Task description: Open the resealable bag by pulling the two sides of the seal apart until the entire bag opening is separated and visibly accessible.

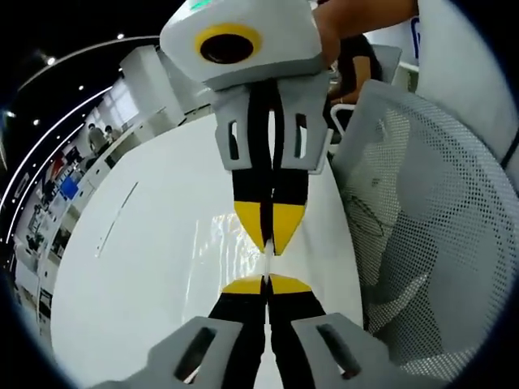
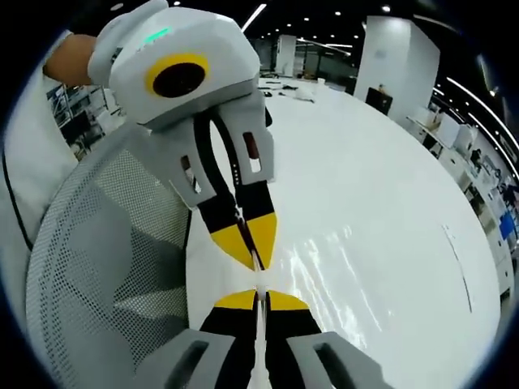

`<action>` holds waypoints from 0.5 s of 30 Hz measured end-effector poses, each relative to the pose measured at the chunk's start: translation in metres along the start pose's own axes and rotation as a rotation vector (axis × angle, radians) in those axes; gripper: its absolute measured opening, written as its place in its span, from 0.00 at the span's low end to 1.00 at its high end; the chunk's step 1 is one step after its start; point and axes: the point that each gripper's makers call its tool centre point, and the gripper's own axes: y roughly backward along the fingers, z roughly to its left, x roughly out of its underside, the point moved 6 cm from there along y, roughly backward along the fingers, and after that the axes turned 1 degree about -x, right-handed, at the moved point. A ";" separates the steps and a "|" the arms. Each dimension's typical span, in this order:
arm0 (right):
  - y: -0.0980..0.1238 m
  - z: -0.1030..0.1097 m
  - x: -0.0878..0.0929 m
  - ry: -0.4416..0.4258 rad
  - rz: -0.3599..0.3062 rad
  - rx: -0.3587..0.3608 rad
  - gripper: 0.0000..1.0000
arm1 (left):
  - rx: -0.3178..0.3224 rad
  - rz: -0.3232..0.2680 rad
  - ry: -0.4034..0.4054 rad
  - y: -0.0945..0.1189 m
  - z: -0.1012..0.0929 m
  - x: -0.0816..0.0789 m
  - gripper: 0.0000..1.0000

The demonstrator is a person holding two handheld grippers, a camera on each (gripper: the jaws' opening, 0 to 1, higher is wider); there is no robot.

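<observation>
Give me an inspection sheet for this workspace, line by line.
Surface: white table, glossy.
Job's things: clear bag stretched between the two claws, edge-on; seal state cannot be told.
Clutter: nothing seen near the bag.
Grippers: left claw shut on the bag; right claw shut on the bag, tips facing each other closely.
Cables: nothing seen.
Surroundings: mesh chair beside the table; open office with desks and people beyond.
</observation>
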 end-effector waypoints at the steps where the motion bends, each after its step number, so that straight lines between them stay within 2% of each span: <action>1: 0.001 -0.001 0.002 0.003 0.006 0.004 0.00 | 0.000 0.000 0.006 0.001 0.000 0.001 0.00; 7: 0.008 -0.004 0.013 -0.025 0.009 0.014 0.00 | -0.003 -0.009 0.025 0.002 0.001 0.002 0.00; 9: 0.007 -0.002 0.014 -0.027 0.012 0.009 0.00 | 0.001 -0.003 0.002 -0.001 0.000 0.001 0.00; 10: 0.007 0.001 0.015 -0.015 0.006 0.000 0.00 | 0.007 0.004 -0.007 -0.001 -0.001 0.001 0.00; 12: 0.007 0.003 0.016 -0.059 -0.022 -0.007 0.00 | 0.014 0.007 -0.007 -0.001 -0.001 0.002 0.00; 15: 0.007 0.004 0.018 -0.073 -0.036 -0.005 0.00 | 0.027 0.004 0.000 -0.001 -0.003 0.002 0.00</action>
